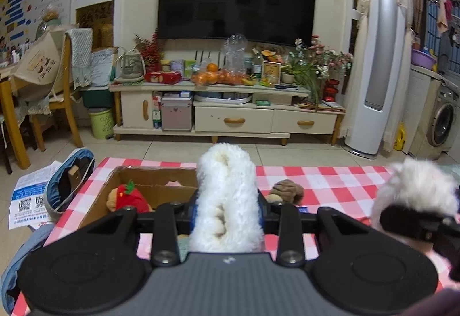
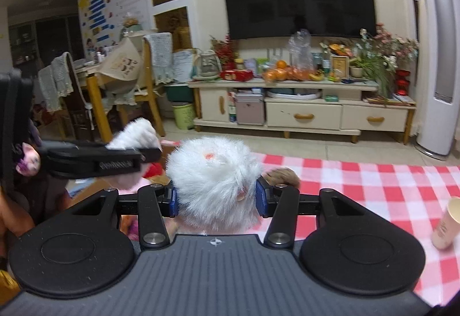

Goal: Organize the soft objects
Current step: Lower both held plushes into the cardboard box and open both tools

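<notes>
Fingers (image 1: pixel 198 209) on our left squeeze a woolly white toy (image 1: pixel 227 201) above the cardboard box (image 1: pixel 149 189), our right gripper (image 2: pixel 215 198) hugs a fluffy white toy (image 2: pixel 214 180) over the desk (image 2: pixel 373 186), both likely light, squashy, best pinched mid-body.

Soft toys: four total. Two white fluffy ones (image 1: pixel 227 201) (image 2: pixel 214 183), one per gripper (left gripper (image 1: pixel 228 213), right gripper (image 2: pixel 216 201)); one red plush (image 1: pixel 129 196) in the single cardboard box (image 1: pixel 149 172); one brown plush (image 1: pixel 287 190) on the cloth. One paper cup (image 2: pixel 447 225).
</notes>
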A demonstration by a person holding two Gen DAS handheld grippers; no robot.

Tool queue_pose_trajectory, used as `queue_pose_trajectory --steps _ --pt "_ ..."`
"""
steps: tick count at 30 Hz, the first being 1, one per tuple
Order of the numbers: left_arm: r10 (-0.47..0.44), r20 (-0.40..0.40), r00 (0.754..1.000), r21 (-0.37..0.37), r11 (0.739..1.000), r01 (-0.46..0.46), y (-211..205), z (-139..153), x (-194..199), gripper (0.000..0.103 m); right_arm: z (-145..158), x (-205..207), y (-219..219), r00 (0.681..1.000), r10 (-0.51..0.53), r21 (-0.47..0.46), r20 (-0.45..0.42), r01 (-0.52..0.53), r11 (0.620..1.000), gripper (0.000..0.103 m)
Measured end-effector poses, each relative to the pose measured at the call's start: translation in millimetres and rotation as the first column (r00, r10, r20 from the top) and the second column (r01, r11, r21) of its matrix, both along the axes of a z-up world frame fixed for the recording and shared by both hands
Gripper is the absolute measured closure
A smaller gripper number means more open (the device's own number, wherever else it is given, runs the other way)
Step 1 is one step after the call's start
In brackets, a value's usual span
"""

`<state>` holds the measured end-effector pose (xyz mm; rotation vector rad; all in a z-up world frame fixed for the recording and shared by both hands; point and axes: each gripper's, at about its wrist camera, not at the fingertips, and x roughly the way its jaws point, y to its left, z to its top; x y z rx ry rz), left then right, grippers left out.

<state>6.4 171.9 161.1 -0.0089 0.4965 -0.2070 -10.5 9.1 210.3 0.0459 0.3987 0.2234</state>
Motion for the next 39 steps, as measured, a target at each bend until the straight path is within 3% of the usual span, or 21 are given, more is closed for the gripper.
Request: queue_pose_trajectory --steps 12,15,24,29,32,35,37,38,39 --pt "0.081 -0.082 0.993 0.006 0.997 -0.081 25.9 -20.9 39.8 0.07 20.3 62.7 41.5 0.994 0.105 0.056 0.0 -0.105 0.993 0.043" --pt "0.093 -0.091 0.992 0.031 0.995 -0.09 29.3 -27.2 49.1 0.07 18.5 76.8 53.0 0.992 0.124 0.055 -0.006 -0.124 0.991 0.043" --pt "0.146 -0.168 0.975 -0.016 0.988 -0.151 47.7 -47.7 73.4 0.07 10.3 107.8 77.3 0.986 0.162 0.042 -0.043 -0.16 0.986 0.042" --pt "0.166 -0.196 0.966 -0.005 0.985 -0.17 50.6 -54.7 79.4 0.07 0.0 125.7 83.4 0.98 0.18 0.083 -0.084 -0.173 0.981 0.042" --pt "0.169 -0.213 0.963 0.01 0.985 -0.17 50.3 -58.1 80.6 0.064 -8.0 130.9 86.1 0.976 0.189 0.09 -0.111 -0.179 0.98 0.04" --pt "0.167 -0.217 0.962 0.024 0.986 -0.166 47.7 -58.2 79.9 0.051 -15.8 140.9 88.8 0.969 0.197 0.12 -0.151 -0.179 0.976 0.029" --pt "0.173 -0.212 0.962 0.036 0.985 -0.17 45.9 -56.3 78.6 0.035 -20.3 142.7 89.4 0.969 0.18 0.127 -0.168 -0.16 0.979 0.021" --pt "0.178 -0.205 0.963 0.042 0.984 -0.173 45.7 -54.5 78.0 0.033 -22.3 142.2 88.9 0.968 0.177 0.134 -0.177 -0.155 0.979 0.017" --pt "0.182 -0.193 0.964 0.047 0.983 -0.176 45.6 -51.3 76.3 0.029 -22.4 141.5 88.6 0.969 0.176 0.145 -0.176 -0.151 0.978 0.008"
